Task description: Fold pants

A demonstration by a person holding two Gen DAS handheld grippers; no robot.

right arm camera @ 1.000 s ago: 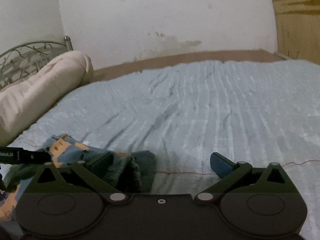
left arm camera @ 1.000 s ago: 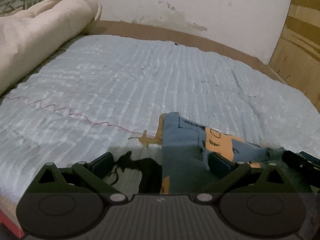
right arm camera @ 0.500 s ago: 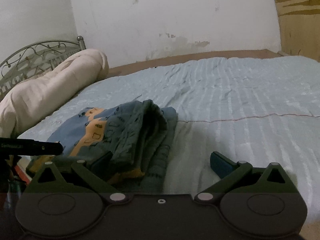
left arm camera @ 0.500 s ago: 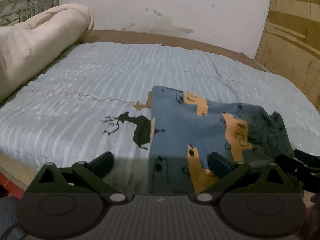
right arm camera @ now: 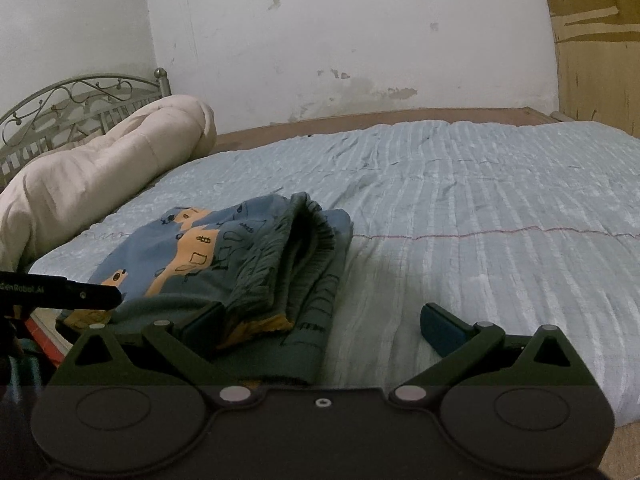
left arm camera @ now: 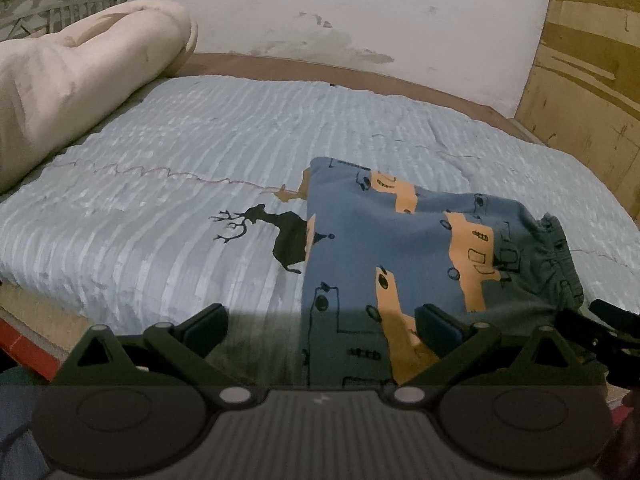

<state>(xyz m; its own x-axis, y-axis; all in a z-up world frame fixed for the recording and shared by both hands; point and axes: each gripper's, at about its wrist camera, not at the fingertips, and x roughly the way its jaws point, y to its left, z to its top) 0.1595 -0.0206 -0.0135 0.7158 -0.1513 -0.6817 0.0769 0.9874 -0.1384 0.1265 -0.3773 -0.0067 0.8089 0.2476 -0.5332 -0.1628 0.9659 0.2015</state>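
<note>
Hanging just short of the bed's near edge, both grippers stand with their jaws wide apart and empty. Between and just beyond the jaws of the left gripper (left arm camera: 320,326) lie the pants (left arm camera: 404,256), blue with orange patches and black line drawings, folded into a thick packet on the pale blue bedspread (left arm camera: 168,168); the right-hand jaw of that gripper sits over the cloth's near edge, the left-hand one over bare spread. In the right wrist view the same pants (right arm camera: 248,256) lie at and beyond the left-hand jaw of the right gripper (right arm camera: 322,322), with the gathered waistband (right arm camera: 304,248) standing up and gaping open, while the right-hand jaw fronts bare bedding.

Judging by that, the fold is loose: the raised waistband could spring back, and a jaw dragged across the top layer could pull the packet open or push it off the near edge of the bed. A single-layer pinch would lift only part of the stack.

Beyond the left jaw a black deer print (left arm camera: 276,236) marks the spread. Farther off left lies a rolled cream quilt (right arm camera: 100,176).

On the other tool, at the left edge of the right wrist view, white lettering (right arm camera: 22,289) seems to read "GenRobot.AI", though it is small.
</note>
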